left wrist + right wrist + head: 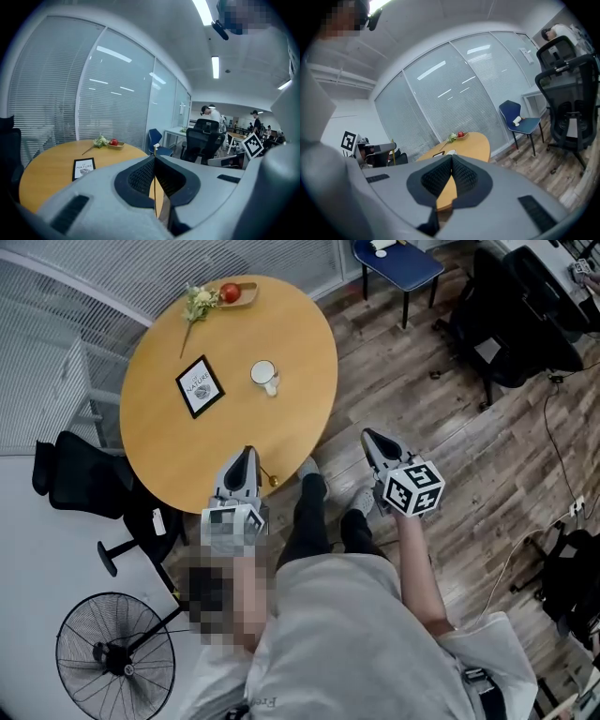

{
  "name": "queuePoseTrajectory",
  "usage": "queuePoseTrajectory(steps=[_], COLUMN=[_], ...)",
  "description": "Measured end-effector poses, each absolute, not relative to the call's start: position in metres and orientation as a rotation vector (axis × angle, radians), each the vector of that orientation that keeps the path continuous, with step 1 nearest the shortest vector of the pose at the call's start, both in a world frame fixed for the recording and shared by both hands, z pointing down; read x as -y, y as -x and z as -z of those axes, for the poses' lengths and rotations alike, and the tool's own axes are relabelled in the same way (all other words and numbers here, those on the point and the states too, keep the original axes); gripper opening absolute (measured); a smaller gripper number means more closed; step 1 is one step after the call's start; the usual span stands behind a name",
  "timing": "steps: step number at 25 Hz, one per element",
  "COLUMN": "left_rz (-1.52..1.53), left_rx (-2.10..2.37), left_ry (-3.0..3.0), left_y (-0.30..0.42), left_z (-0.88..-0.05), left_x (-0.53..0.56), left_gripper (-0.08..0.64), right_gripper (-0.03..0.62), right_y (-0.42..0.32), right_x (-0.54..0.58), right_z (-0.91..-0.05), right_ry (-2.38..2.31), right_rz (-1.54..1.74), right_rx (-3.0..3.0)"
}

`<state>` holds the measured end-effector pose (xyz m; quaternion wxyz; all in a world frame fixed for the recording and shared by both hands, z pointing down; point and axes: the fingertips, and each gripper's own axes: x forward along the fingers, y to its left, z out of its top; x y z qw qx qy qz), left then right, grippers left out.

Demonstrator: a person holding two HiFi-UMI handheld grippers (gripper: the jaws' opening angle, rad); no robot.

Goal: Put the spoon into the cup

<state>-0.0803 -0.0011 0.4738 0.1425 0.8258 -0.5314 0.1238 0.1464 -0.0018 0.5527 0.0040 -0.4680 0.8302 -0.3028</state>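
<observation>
Left gripper (154, 158): jaws shut on thin gold metal spoon (154, 190), its handle pinched between ribbed black pads (138, 180), at the near edge of the round tan wooden counter (169, 427). Right gripper (451, 157): jaws shut, empty, off the counter. White ceramic cup (264, 374) stands mid-counter, well apart from the spoon.

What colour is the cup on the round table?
White; the head view shows the cup best.

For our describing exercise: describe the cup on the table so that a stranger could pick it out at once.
Find the round wooden table by the blinds. Right of its middle, next to the black-framed NATURE card, stands the cup. It alone is round and all white; the card lies flat, and the wooden tray at the far edge holds red fruit.
</observation>
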Motion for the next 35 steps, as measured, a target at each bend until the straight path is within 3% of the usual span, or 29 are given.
queuePoseTrajectory(steps=[7,15,35], left_rz=[-0.299,-0.211,-0.199], left_rx=[1.514,1.511,1.325], left_ry=[-2.402,-2.417,-2.633], left_y=[0.089,0.113,0.139], left_z=[-0.476,-0.466,-0.438], left_x=[0.038,0.115,0.254], left_gripper=[0.008,0.008,0.009], right_gripper=[-0.003,-0.003,-0.003], right_y=[-0.144,-0.087,-0.012], right_x=[0.029,0.089,0.177], right_z=[-0.548,-0.52,-0.523], right_ry=[1.524,1.45,1.472], right_rz=[0.904,0.798,0.86], right_rx=[-2.603,-2.733,-2.734])
